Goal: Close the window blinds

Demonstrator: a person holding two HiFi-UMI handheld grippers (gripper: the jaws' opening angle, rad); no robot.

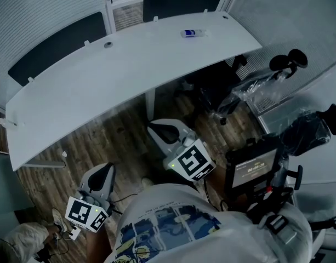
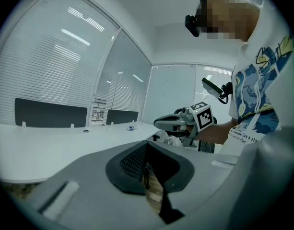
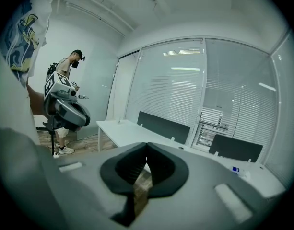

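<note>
Head view: shows the blinds (image 1: 44,7) hanging down over the glass behind the long white bench (image 1: 102,86), well apart from both tools. Finds the left hand-held gripper (image 1: 106,171) and the right hand-held gripper (image 1: 157,127) kept low by the body, over the wooden floor (image 1: 96,141), touching nothing. Also picks up a small bottle (image 1: 192,33) lying toward the bench's far end. Left gripper view: looks along jaws pressed together with nothing between them, only floor glimpsed below the pads. Catches the slats let down across the wide panes beyond the bench, yet cannot tell whether turned fully flat. Right gripper view: reads the same, jaws shut tight and empty, pointing over the bench toward more lowered slats. Notes a narrow pane between the two dark screens (image 3: 163,124) looking unlike the rest, too small to read. Judged from all three: fits either a pause ahead of going to the blinds or a stand-back with them already drawn, given lowered slats and empty, far-off tools in both cases. Settles no next move beyond that, and makes out no cord or wand to aim for.
</note>
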